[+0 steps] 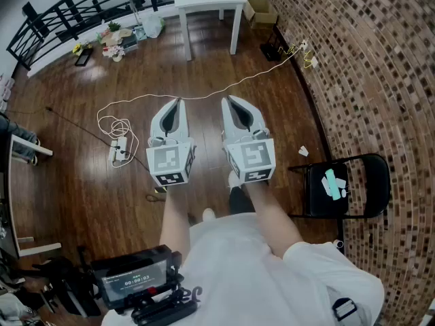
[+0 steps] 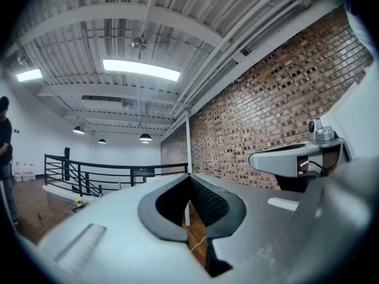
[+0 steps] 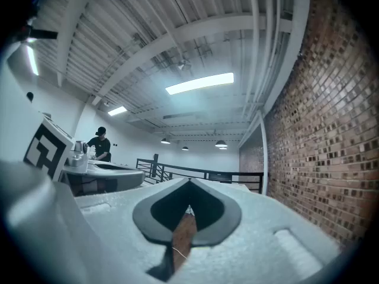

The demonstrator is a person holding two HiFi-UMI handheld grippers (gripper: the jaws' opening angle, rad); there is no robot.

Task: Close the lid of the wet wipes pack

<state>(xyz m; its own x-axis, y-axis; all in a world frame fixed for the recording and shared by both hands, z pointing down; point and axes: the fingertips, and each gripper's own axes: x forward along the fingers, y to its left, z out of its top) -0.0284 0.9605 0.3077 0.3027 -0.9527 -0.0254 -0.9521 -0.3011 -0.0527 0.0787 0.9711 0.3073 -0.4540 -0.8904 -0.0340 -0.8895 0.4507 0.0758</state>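
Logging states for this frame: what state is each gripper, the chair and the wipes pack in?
left gripper: shut, empty, held level.
right gripper: shut, empty, held level.
folding chair: unfolded, upright.
wet wipes pack: lying on the chair's seat, untouched; lid state too small to tell.

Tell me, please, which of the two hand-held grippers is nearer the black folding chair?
The right hand-held gripper: it is on the same side as the black folding chair, while the left hand-held gripper is farther from it.

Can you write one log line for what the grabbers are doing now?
left gripper: shut, empty, level | right gripper: shut, empty, level | teal pack: on chair, untouched
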